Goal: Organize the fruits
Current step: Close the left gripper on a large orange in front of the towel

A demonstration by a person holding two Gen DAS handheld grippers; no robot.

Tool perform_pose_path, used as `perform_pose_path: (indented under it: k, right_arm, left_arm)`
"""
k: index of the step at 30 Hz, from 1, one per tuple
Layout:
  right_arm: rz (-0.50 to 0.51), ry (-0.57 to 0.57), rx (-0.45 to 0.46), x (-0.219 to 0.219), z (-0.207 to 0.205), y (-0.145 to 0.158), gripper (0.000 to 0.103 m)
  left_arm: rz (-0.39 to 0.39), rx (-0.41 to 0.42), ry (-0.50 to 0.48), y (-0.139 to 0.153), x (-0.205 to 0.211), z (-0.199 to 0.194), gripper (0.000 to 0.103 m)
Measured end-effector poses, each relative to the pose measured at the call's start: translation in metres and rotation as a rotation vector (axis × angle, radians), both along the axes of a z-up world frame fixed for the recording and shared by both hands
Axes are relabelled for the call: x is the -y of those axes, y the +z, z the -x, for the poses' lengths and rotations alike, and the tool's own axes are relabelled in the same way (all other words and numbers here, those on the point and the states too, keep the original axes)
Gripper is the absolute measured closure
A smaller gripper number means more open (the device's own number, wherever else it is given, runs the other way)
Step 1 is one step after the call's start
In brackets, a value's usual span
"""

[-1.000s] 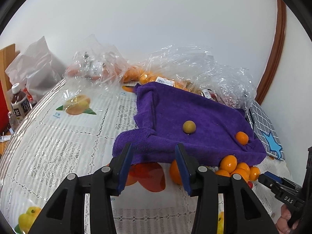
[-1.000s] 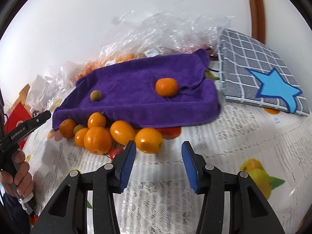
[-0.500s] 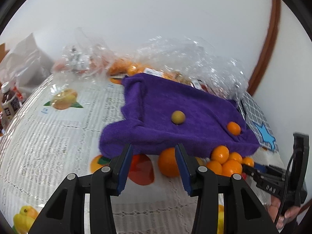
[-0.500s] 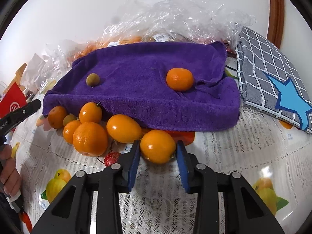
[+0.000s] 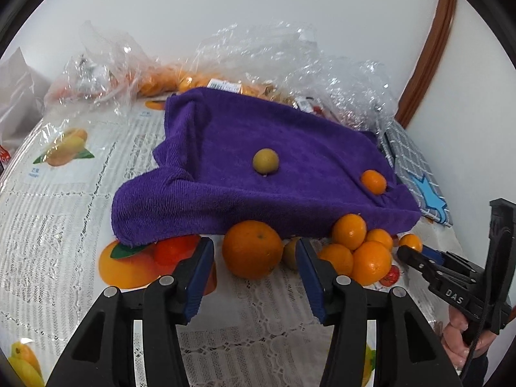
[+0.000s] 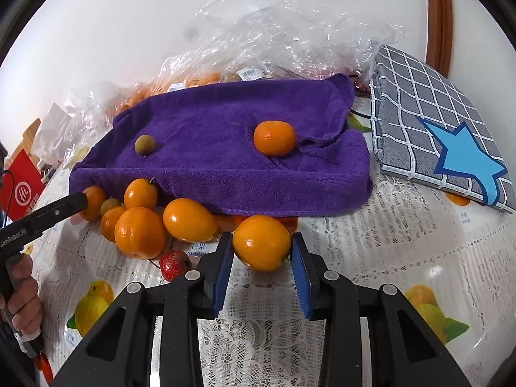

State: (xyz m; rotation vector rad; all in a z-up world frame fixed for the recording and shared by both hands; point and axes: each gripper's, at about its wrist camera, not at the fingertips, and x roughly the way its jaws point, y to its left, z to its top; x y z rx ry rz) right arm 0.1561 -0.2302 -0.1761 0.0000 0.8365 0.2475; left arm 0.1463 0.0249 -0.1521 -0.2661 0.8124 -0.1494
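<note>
Count: six orange fruits (image 6: 140,232) clustered on the desk (image 6: 371,251) at the purple towel's (image 6: 225,148) front edge, plus one small green fruit (image 6: 110,205) wedged among them and one small red fruit (image 6: 174,263). On the towel: one orange fruit (image 6: 274,138), one green fruit (image 6: 144,144). Also one grey checked cushion (image 6: 429,119) with a blue star, and two grippers, left gripper (image 5: 254,259) and right gripper (image 6: 262,251).

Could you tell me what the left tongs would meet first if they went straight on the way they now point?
Most likely the large orange lying just ahead of the left tongs, whose jaws are opening with nothing gripped; behind it lies the purple towel. Depth is hard to judge.
</note>
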Motion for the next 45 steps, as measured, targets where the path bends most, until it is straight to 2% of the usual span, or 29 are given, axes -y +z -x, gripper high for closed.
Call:
perform_pose_path:
  k: [7, 10, 12, 31, 39, 45]
  right_arm:
    - [-0.005, 0.007, -0.013, 0.0, -0.001, -0.002, 0.068]
    - [-0.003, 0.018, -0.012, -0.002, -0.001, -0.002, 0.068]
    - [-0.006, 0.02, -0.011, -0.002, -0.001, -0.002, 0.068]
    - [-0.079, 0.011, 0.029, 0.008, 0.005, 0.003, 0.068]
    - [-0.094, 0.0, 0.056, 0.012, 0.008, 0.008, 0.068]
    - [-0.116, -0.019, 0.058, 0.015, 0.006, 0.013, 0.068]
  left_arm:
    - [0.017, -0.041, 0.014, -0.006, 0.001, -0.009, 0.054]
    - [-0.006, -0.038, 0.005, -0.006, 0.005, -0.007, 0.062]
    - [-0.009, -0.034, 0.005, -0.005, 0.005, -0.006, 0.063]
    - [0.073, 0.145, 0.038, 0.02, -0.012, 0.022, 0.064]
    - [0.087, 0.164, 0.052, 0.023, -0.016, 0.027, 0.064]
    - [0.092, 0.184, 0.102, 0.027, -0.024, 0.032, 0.064]
